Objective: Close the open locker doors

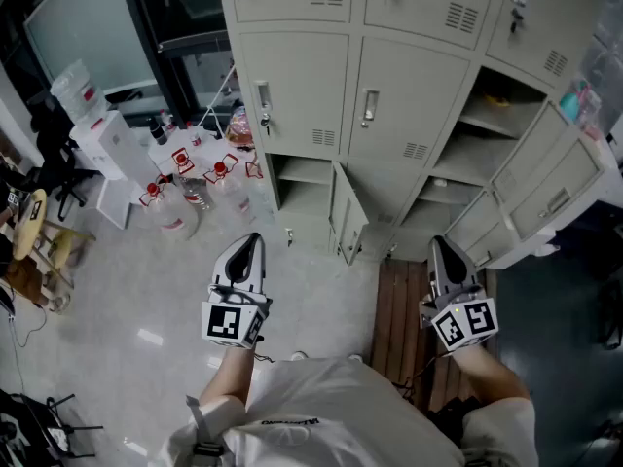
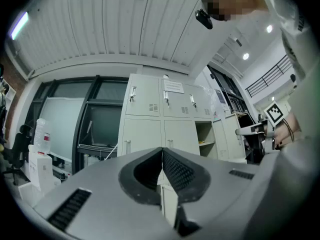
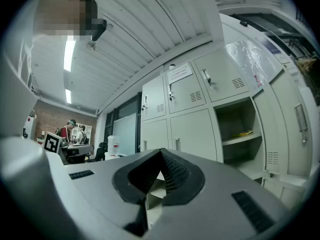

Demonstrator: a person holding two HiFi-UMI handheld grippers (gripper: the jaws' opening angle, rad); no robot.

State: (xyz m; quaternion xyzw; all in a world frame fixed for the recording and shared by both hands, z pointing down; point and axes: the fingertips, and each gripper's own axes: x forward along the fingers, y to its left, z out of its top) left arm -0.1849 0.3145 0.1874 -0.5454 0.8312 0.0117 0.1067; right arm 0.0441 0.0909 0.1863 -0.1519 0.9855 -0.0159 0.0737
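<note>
Pale grey floor runs up to the foot of a bank of grey lockers, the landmark for everything else. At the bank's bottom row one low door stands out edge-on toward the person, its long axis upright. At the bank's right-hand column two more doors, an upper and a lower, hang swung out to the right of their bare shelves. The left gripper and the right gripper are both short of the bank, with jaws pressed together on nothing and no door touched. The low door lies ahead between them, about equally near to each. The right-hand doors lie ahead and to the right of the right gripper, so that hand looks the likelier for them. Water jugs crowd the floor left of the bank, and wooden slats lie before it. The doors' swing paths look unobstructed.
</note>
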